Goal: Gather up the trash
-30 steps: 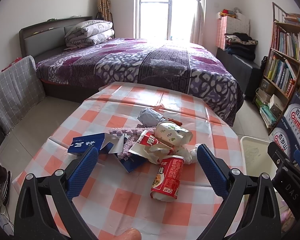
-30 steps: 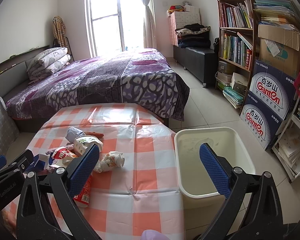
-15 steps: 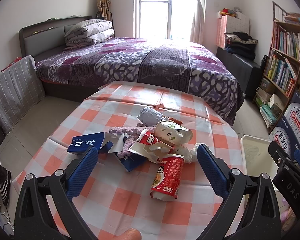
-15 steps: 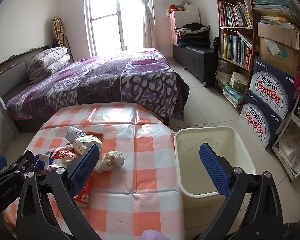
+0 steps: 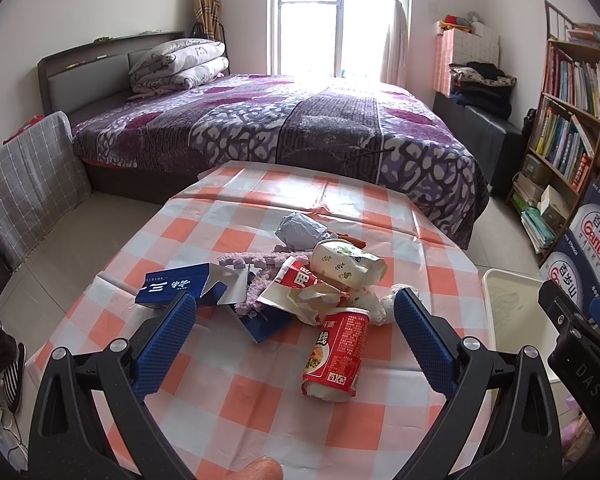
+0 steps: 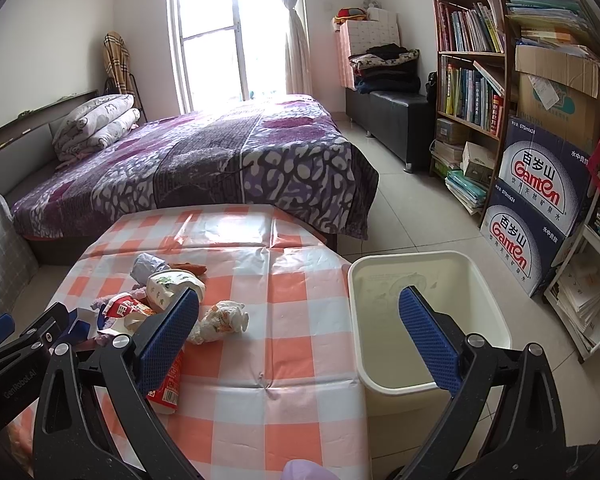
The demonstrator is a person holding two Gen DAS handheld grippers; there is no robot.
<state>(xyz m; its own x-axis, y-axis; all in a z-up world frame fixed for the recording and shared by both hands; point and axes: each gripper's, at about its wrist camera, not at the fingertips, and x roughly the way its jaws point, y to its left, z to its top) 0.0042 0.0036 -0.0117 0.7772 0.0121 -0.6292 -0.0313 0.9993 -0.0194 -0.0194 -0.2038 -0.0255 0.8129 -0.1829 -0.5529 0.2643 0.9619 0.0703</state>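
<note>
A heap of trash lies mid-table on the orange-checked cloth: a red noodle cup on its side nearest me, a floral paper cup, a red wrapper, a blue box, a grey crumpled wad. A crumpled white wrapper lies apart to the right. My left gripper hovers open above the near side of the heap. My right gripper is open, straddling the table's right edge and the cream bin.
The bin stands on the floor against the table's right side. A purple-covered bed lies beyond the table. Bookshelves and stacked water cartons line the right wall. A person's slippered foot shows at far left.
</note>
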